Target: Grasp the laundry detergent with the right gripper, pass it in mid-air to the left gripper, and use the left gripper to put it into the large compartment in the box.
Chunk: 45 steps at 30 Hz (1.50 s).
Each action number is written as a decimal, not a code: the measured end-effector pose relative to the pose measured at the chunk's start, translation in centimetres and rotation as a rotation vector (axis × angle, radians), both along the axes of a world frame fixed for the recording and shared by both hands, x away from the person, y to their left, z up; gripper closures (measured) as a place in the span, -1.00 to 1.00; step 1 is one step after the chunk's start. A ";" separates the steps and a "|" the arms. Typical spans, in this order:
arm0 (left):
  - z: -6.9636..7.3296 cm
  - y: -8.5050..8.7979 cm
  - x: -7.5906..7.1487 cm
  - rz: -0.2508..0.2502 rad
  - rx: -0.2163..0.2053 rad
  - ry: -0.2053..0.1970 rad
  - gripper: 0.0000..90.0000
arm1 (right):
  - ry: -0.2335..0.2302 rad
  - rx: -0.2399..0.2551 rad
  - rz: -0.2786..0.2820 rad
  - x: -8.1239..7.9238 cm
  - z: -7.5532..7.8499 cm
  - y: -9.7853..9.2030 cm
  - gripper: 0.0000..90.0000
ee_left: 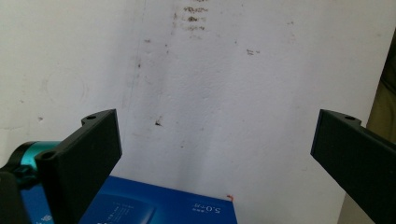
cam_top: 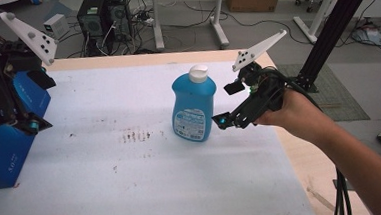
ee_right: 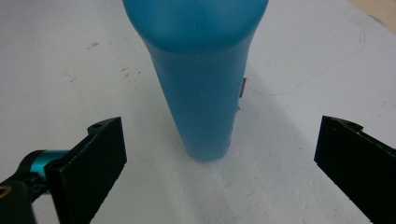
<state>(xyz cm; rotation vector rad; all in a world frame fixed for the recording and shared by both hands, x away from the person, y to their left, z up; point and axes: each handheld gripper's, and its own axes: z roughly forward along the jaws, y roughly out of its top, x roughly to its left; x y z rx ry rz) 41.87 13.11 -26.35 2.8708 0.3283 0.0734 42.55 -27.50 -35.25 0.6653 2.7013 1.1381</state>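
Blue bottle [cam_top: 193, 107], white cap on, contents not visible, upright mid-desk [cam_top: 123, 183]. Right hand-held gripper [cam_top: 229, 104] jaws wide apart just beside it, not touching. Left hand-held gripper [cam_top: 38, 100] jaws apart over blue box [cam_top: 1, 146].

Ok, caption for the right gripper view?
Open right claw facing the upright blue bottle on the white mat.

Wooden table [cam_top: 295, 159]; stained white sheet [cam_top: 123, 183]; blue bottle [cam_top: 193, 105], blue box [cam_top: 1, 141] standing.
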 end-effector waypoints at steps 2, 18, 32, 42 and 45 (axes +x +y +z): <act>0.0 0.0 0.0 0.001 0.001 0.000 -0.96 | -0.003 0.011 0.002 0.0 -0.3 0.2 -0.97; -0.3 0.5 0.1 0.012 0.004 0.008 -0.96 | -0.029 0.069 -0.003 0.8 -1.9 2.2 -0.97; -0.4 1.0 0.2 0.020 -0.001 0.010 -0.96 | -0.057 0.145 -0.005 1.0 -3.5 2.9 -0.86; -0.3 1.2 0.1 0.023 0.001 0.009 -0.96 | -0.069 0.189 -0.005 0.8 -4.0 2.9 -0.64; -0.3 1.2 0.1 0.025 0.002 0.009 -0.96 | -0.079 0.192 -0.003 0.8 -3.9 2.8 -0.59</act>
